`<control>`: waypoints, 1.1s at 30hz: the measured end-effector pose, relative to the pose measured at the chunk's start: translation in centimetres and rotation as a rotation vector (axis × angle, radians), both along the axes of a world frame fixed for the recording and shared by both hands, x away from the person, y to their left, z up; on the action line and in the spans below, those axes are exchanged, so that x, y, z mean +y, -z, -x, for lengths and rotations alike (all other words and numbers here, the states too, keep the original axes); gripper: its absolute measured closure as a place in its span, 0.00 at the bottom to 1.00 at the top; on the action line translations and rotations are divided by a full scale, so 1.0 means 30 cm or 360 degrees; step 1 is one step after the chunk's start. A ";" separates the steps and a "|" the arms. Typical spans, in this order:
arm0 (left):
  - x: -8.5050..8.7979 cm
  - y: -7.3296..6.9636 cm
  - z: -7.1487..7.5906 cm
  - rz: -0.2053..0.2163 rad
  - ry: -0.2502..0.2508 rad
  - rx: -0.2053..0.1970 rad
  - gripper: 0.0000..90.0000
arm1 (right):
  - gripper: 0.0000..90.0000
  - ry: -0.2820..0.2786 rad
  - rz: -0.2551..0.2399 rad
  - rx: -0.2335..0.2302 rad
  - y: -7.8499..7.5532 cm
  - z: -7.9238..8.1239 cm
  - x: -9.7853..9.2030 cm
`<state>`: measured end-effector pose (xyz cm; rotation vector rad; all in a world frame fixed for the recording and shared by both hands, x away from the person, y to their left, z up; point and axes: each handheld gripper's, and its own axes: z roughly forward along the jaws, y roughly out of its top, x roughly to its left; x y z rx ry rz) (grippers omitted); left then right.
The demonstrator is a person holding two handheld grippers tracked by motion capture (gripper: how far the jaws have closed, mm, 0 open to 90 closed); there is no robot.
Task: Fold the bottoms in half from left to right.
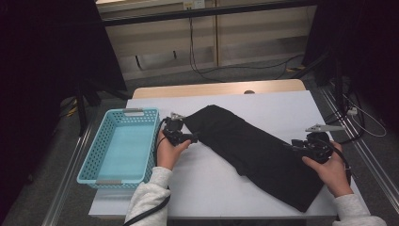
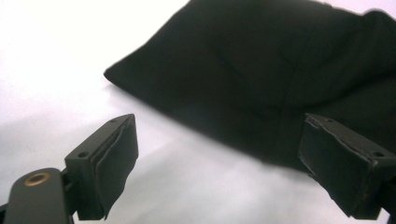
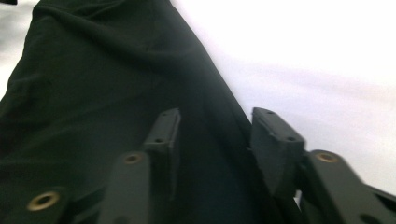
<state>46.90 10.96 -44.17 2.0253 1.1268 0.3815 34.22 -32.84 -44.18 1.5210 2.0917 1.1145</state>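
Black cloth [image 1: 256, 150], folded into a long strip, lies slantwise on the white desk [image 1: 211, 183], running from near the middle of the far edge down toward the near right corner. Its far end is a rounded folded edge; its near end stops just short of the near right corner.

Left gripper [image 1: 186, 137] sits at the cloth's far end, on the side toward the left edge of the desk. In the left gripper view its fingers [image 2: 112, 158] are spread wide, released, with bare desk between them and the cloth's edge just beyond; nothing is pinched.

Right gripper [image 1: 297, 146] rests at the cloth's long side that faces the right edge of the desk. In the right gripper view its fingers [image 3: 275, 144] stand partly apart with the cloth's border lying between them; whether the pads press on the cloth I cannot tell.

Blue basket [image 1: 106, 139] stands along the left edge of the desk, just beside the left hand [image 1: 168, 153].
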 end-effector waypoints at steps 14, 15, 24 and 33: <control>-0.021 0.026 -0.104 -0.0101 -0.0179 0.0064 0.14 | 0.39 -0.0109 0.0002 -0.0086 -0.019 0.023 0.059; -0.021 0.032 -0.108 -0.0091 -0.0196 0.0077 0.14 | 0.39 -0.0108 0.0002 -0.0098 -0.023 0.026 0.062; -0.019 0.068 -0.125 -0.0114 -0.0252 0.0084 0.13 | 0.36 -0.0122 -0.0030 -0.0094 -0.019 0.031 0.057; -0.036 0.057 -0.124 -0.0059 -0.0312 0.0110 0.39 | 0.36 -0.0118 -0.0032 -0.0093 -0.022 0.029 0.051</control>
